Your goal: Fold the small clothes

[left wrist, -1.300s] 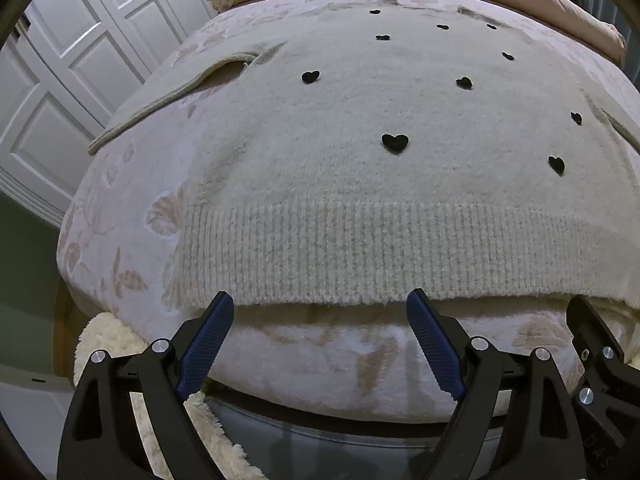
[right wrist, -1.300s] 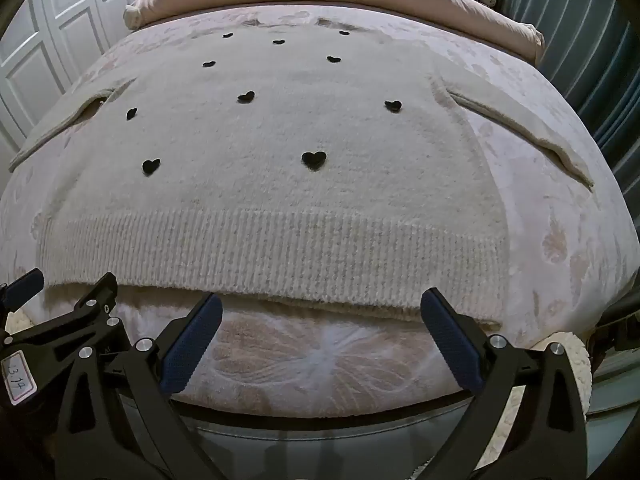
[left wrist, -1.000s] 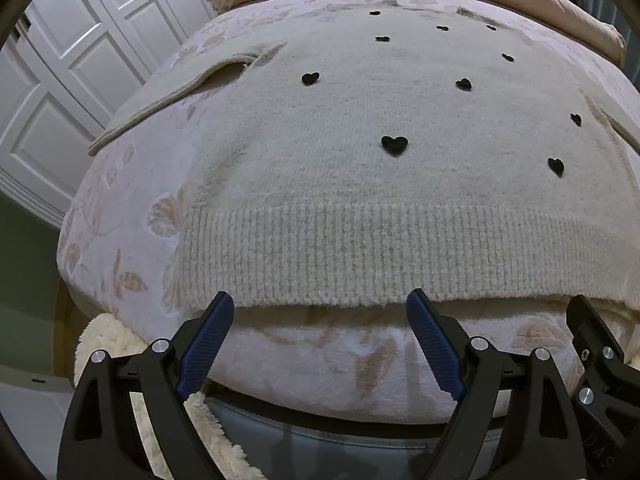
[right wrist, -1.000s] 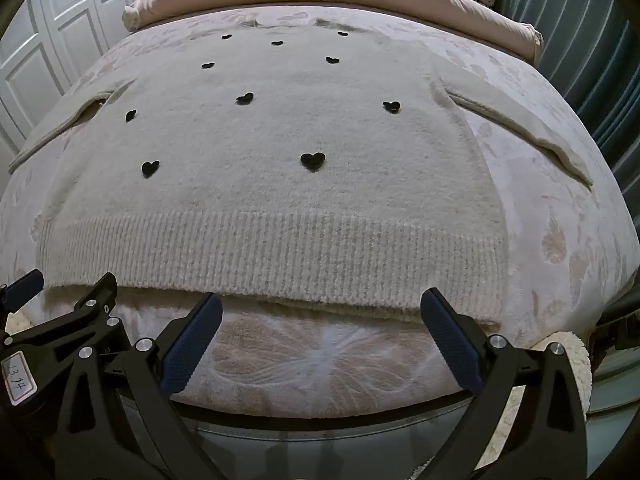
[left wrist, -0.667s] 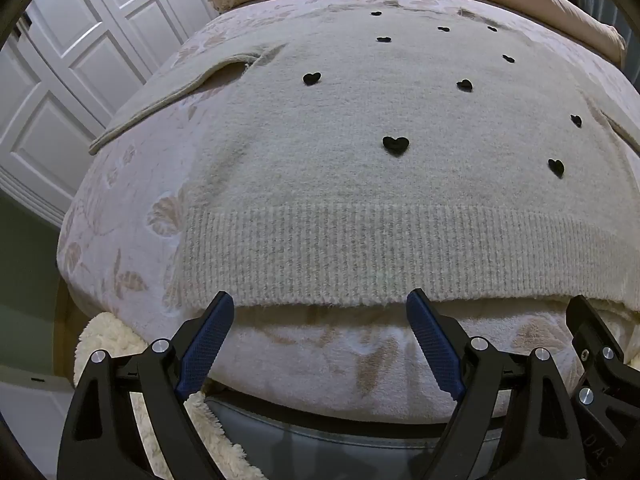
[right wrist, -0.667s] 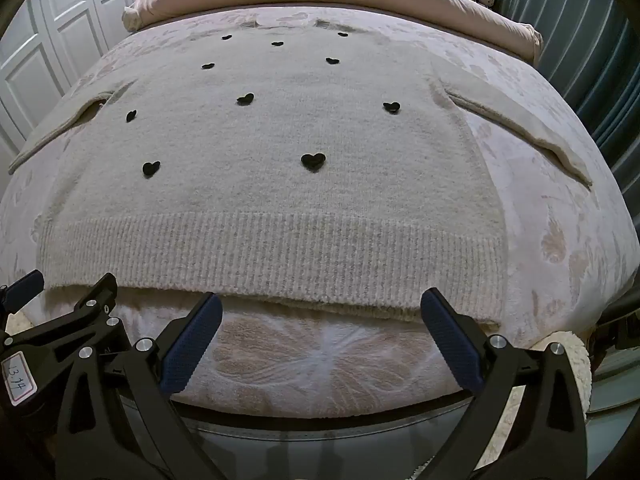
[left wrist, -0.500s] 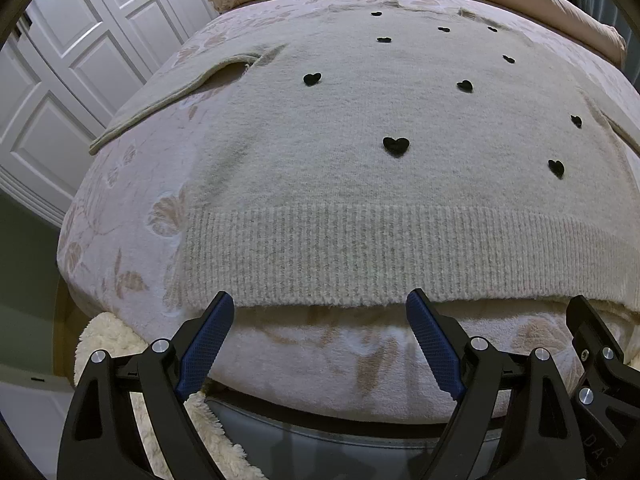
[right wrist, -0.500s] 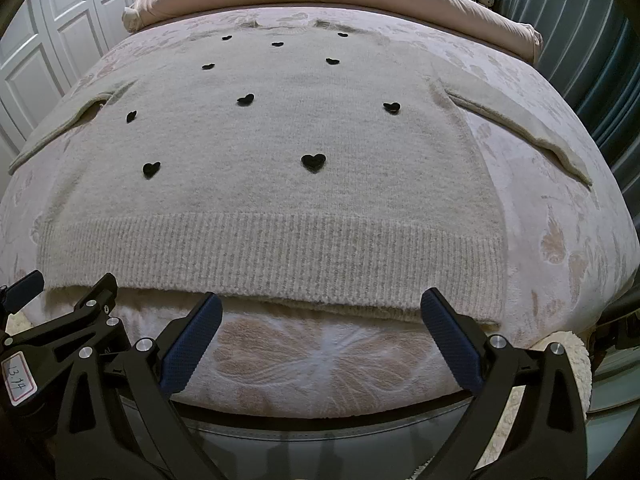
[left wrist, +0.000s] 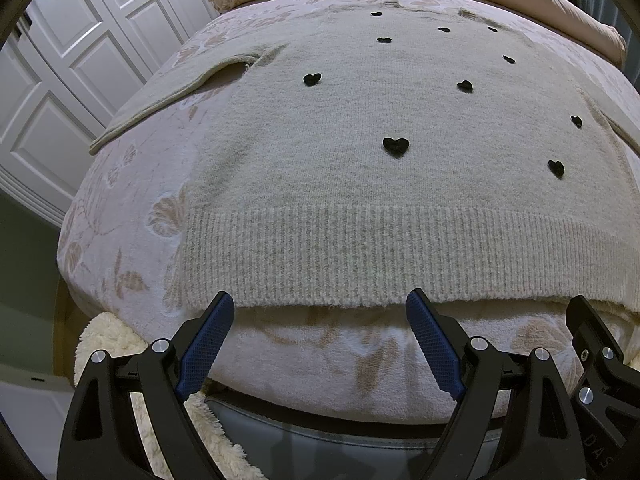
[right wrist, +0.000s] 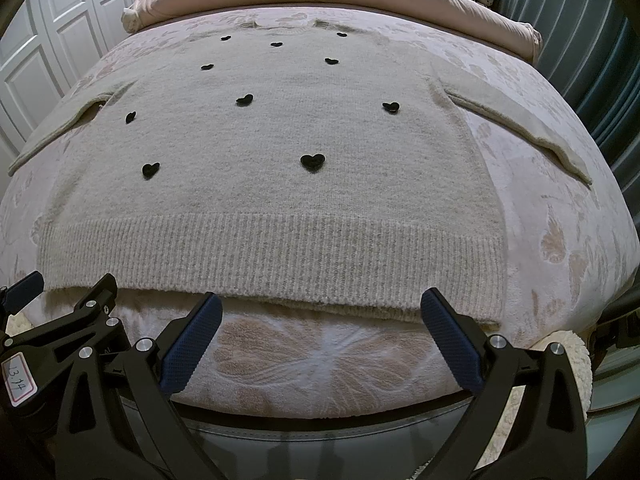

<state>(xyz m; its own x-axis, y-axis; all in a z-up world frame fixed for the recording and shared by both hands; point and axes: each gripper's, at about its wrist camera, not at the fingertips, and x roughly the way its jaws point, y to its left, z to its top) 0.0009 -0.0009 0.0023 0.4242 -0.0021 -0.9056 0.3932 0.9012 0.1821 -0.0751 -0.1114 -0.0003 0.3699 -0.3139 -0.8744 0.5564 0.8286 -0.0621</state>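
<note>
Hovering at the ribbed hem (left wrist: pixel 360 256) of a cream sweater (left wrist: pixel 380 168), lying flat and unfolded on the floral bedspread (right wrist: pixel 560 208).

Going left to right from that hem: reaching out sideways, the left sleeve (left wrist: pixel 168 96); waiting just short of the hem's left half, spread wide and gripping nothing, the left gripper (left wrist: pixel 320 310); waiting likewise at the right half, spread and empty, the right gripper (right wrist: pixel 320 308); angling away beyond, the right sleeve (right wrist: pixel 520 124). Probably best: pinching both knit layers near the hem corners together, lifting evenly, avoiding snagging the bedspread. Hiding from view: the hem's underside and lower layer, mostly shadowed; the collar, too far off for making out.
</note>
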